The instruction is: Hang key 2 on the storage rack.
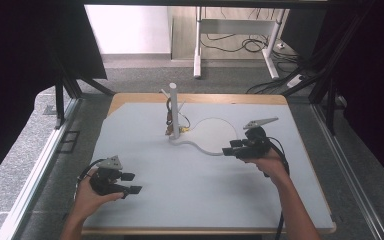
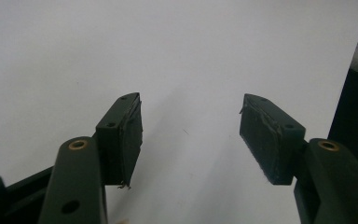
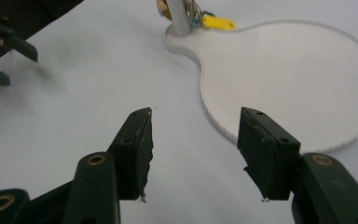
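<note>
right gripper view: jaws spread, nothing between the pads, pointed at the near rim of the white base plate (image 3: 298,88); no contact with it.
right gripper: in the high view the right gripper (image 1: 229,149) sits right at the plate's near edge, hand behind it, cable trailing off toward the person.
plate: flat, white, pear-shaped; wide round lobe toward the right gripper, narrow neck running to the post. Lies flat on the table (image 1: 190,190).
post: white upright post (image 1: 173,107) stands on the narrow end of the plate, a short peg sticking out near its top.
hanging bits: keys or tags (image 1: 171,125) hang against the post, plus a yellow tag (image 3: 218,22) at its foot. Too small to say how they attach.
left gripper: left gripper (image 1: 131,183) near the front-left corner, jaws spread wide, empty, well apart from the stand. The left gripper view has bare tabletop between the pads.
step, my read: right hand going for the stand, plate rim or the items on the post; cannot tell which.
do it well: plate is thin and flat, so come in low and level to pinch the rim. For the tag, go over the plate, approach from the side, don't knock the post.
risk: a nudge slides the light plate; steady it with the left.
</note>
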`<state>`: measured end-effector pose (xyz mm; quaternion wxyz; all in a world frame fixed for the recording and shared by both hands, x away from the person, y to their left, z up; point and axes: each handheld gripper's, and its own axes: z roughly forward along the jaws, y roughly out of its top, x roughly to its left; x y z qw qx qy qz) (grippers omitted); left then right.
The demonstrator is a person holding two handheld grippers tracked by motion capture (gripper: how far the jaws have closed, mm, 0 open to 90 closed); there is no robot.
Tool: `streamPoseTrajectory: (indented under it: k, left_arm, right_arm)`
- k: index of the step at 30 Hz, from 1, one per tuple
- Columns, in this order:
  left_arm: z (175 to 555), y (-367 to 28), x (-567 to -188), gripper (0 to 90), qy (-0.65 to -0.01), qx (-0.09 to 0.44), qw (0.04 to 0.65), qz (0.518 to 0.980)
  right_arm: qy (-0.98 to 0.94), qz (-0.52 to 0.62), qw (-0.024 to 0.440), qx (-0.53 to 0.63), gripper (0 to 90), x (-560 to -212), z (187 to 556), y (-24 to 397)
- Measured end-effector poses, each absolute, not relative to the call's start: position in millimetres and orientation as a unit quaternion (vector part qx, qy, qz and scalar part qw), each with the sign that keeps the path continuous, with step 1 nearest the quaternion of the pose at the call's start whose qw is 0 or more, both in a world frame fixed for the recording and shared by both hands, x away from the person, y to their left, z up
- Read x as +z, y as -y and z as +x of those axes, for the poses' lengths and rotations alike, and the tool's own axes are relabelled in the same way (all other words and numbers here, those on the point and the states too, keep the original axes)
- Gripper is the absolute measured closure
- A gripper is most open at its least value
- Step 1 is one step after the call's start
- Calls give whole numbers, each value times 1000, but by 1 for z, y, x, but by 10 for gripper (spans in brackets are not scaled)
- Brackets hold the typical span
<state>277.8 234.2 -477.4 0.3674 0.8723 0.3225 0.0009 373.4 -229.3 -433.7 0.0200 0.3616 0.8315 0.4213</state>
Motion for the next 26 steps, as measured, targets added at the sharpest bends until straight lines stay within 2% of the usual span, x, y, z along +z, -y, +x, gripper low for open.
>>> streamPoseTrajectory:
  k: [5,7,8,10,19,23,26]
  left_arm:
    - [277,-232,-478,395,-322,0,361,875]
    - [276,-232,-478,396,-322,1,364,874]
    - [276,-233,-477,396,-323,1,363,874]
    - [276,-234,-477,396,-324,2,362,874]
    - [276,-230,-478,394,-327,-1,358,874]
    - [276,-232,-477,393,-325,1,358,875]
    - [276,-232,-477,393,-325,2,360,875]
  right_arm:
    - [-821,367,28,436,450,-447,358,245]
    - [-817,365,45,444,451,-455,346,253]
    - [-816,366,75,441,451,-464,335,259]
    - [-812,367,81,446,452,-473,326,266]
    - [-813,379,101,430,450,-488,322,276]
    - [-814,373,115,430,409,-490,318,275]
    - [-813,373,147,423,343,-494,312,276]
